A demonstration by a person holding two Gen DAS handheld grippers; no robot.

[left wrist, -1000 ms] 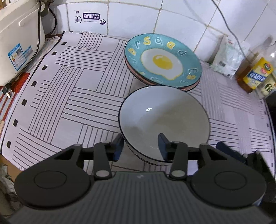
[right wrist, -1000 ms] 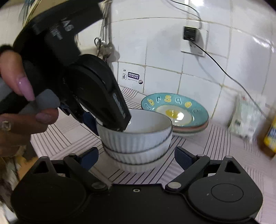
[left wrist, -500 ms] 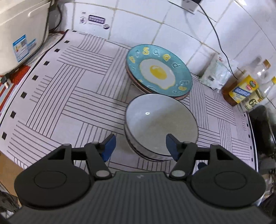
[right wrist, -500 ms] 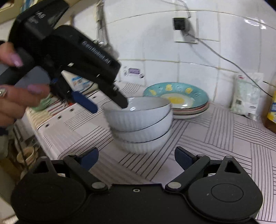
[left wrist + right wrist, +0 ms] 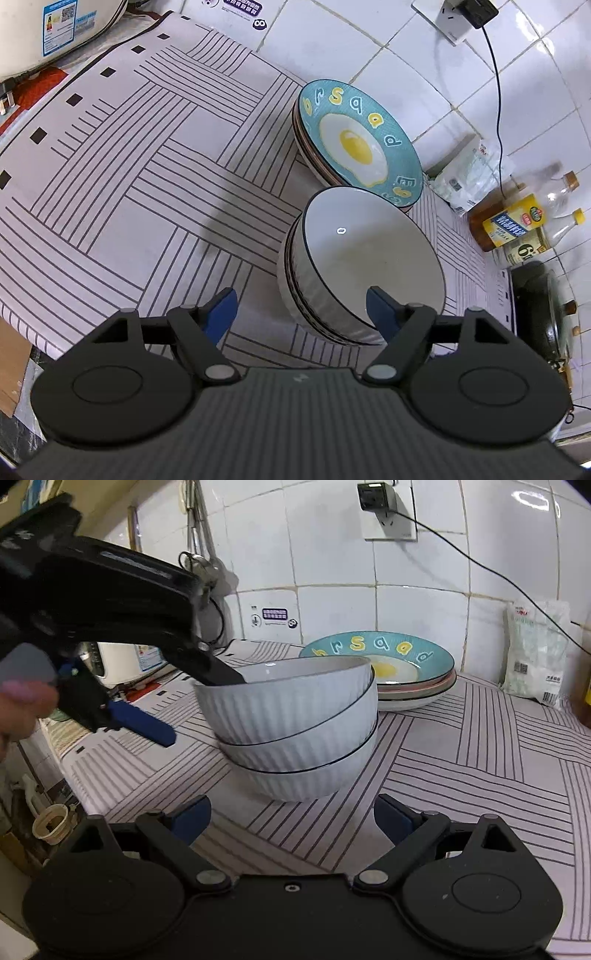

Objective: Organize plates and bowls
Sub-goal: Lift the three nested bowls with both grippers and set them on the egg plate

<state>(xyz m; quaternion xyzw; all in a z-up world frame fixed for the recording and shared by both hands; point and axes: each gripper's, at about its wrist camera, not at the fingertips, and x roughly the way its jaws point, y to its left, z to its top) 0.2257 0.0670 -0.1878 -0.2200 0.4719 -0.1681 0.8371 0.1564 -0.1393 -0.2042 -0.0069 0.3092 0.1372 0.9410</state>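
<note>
Left gripper (image 5: 301,308) first: from its own camera my jaws had just been spreading, and they stood wide with nothing pinched, the near rim of the bowl stack (image 5: 364,269) sitting between the blue pads but not pressed. That stack sat on the striped mat (image 5: 122,177), just in front of the egg-print plates (image 5: 356,142) by the tiled wall.

From the right-hand camera, my right gripper (image 5: 291,821) was open too, hovering short of the three nested ribbed bowls (image 5: 295,734), with nothing in it. The left gripper (image 5: 184,698) showed there with one finger over the top bowl's rim, one outside.

Handling-wise I'd guess glazed ceramic: stiff, slick, chippy, and hefty as a stack of three. I'd pinch the rim, one pad inside, one on the ribbed outside.
</note>
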